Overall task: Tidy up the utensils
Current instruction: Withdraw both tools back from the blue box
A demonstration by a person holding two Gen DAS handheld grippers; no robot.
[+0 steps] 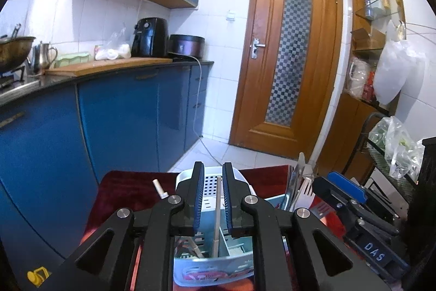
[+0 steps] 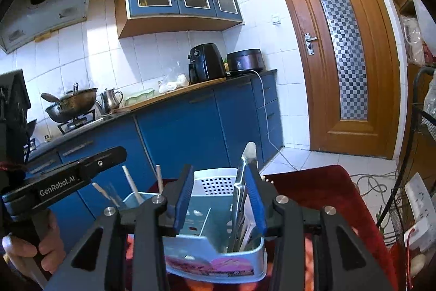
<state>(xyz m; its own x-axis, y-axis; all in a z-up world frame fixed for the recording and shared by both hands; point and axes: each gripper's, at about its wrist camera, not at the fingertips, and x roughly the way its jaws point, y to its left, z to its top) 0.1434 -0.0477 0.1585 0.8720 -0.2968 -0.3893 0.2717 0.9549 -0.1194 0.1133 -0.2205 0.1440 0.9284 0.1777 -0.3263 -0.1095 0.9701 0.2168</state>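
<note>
On the red-covered tabletop stands a pale blue utensil caddy with a white perforated back wall, split into compartments. Going left to right in the right wrist view: the left end compartment holds several pale chopsticks leaning upright; the middle compartment looks nearly empty; the right end compartment holds a metal spatula and some white-handled pieces, standing on end. The left hand-held gripper hovers over the caddy's left part with a single chopstick standing between its pads; a narrow gap shows on both sides of the stick, so the jaws appear released rather than clenched, and the stick's foot rests inside the caddy. The right hand-held gripper sits over the right end compartment, its jaws standing apart on either side of the spatula's handle without pressing on it, so it too grasps nothing. The step in hand seems to be dropping utensils into their compartments, with both pieces just let go. Next, each gripper would need to lift straight up clear of the standing handles, taking care not to tip them, before reaching for any utensil left outside.
</note>
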